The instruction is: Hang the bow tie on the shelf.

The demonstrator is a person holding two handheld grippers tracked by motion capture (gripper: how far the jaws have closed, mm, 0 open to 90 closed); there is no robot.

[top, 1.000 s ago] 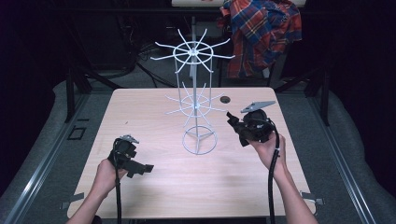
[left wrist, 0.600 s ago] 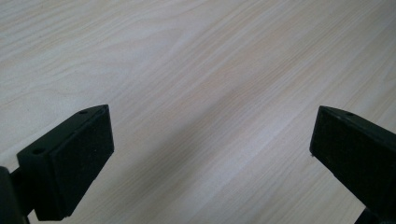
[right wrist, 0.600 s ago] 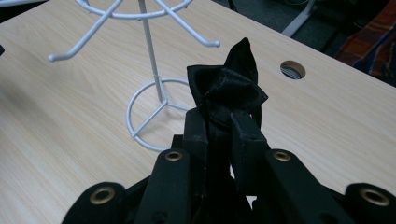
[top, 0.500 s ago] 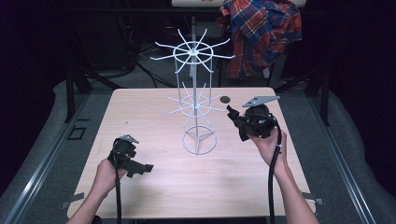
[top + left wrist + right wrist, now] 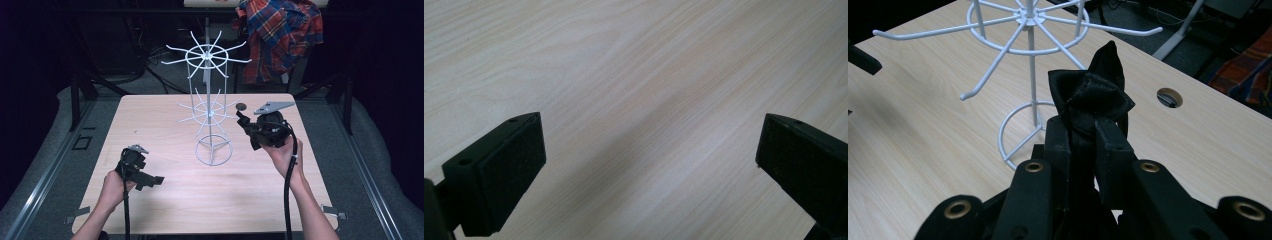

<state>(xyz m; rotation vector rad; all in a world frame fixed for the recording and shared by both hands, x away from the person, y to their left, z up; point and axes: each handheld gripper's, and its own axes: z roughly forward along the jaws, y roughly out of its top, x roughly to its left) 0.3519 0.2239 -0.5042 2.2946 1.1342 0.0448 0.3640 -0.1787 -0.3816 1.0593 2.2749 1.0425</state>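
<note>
While my right gripper keeps its jaws clamped on the black bow, I'm carrying it toward the white wire rack at the table's middle — next, a hook (lower tier looks nearest). Left gripper rests open near the front-left corner.

Our black bow, white wire rack, pale wood-grain table, red-and-blue plaid shirt.
</note>
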